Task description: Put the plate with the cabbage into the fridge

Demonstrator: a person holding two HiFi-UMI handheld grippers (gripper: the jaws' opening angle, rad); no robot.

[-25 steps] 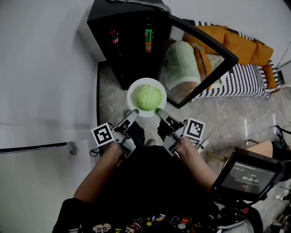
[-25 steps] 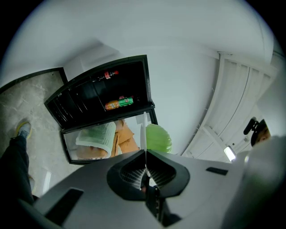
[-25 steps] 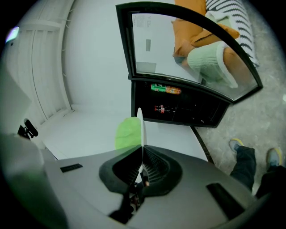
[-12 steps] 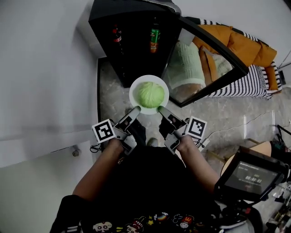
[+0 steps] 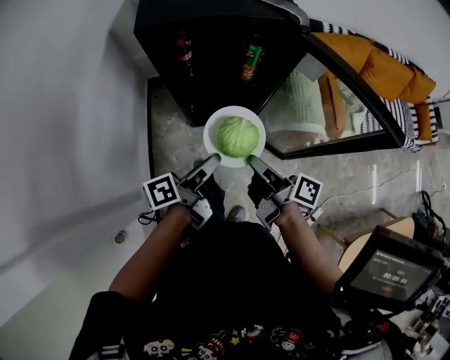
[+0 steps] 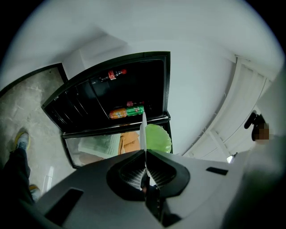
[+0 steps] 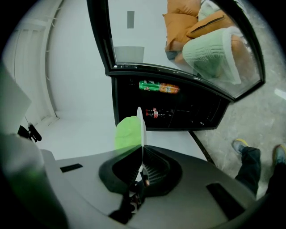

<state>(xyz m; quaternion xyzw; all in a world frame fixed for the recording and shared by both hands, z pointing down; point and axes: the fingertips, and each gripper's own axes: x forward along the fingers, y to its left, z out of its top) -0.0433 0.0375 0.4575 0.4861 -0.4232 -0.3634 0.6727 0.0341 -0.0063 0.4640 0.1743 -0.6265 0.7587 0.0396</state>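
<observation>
A white plate (image 5: 212, 143) carrying a green cabbage (image 5: 237, 136) is held above the floor, before an open black fridge (image 5: 211, 84); the left claw (image 5: 213, 160) grips its near-left rim; the right claw (image 5: 252, 160) grips its near-right rim; a green bottle (image 5: 252, 62) stands inside.

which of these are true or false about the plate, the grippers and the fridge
1. The round white plate carries a green cabbage. True.
2. One gripper alone holds the plate. False: the left gripper and the right gripper each clamp its rim.
3. The black fridge has its glass door open. True.
4. The plate sits on a fridge shelf. False: it is held outside the fridge, in front of the opening.
5. The fridge is empty. False: a green-and-orange bottle and a dark red-labelled bottle are inside.
</observation>
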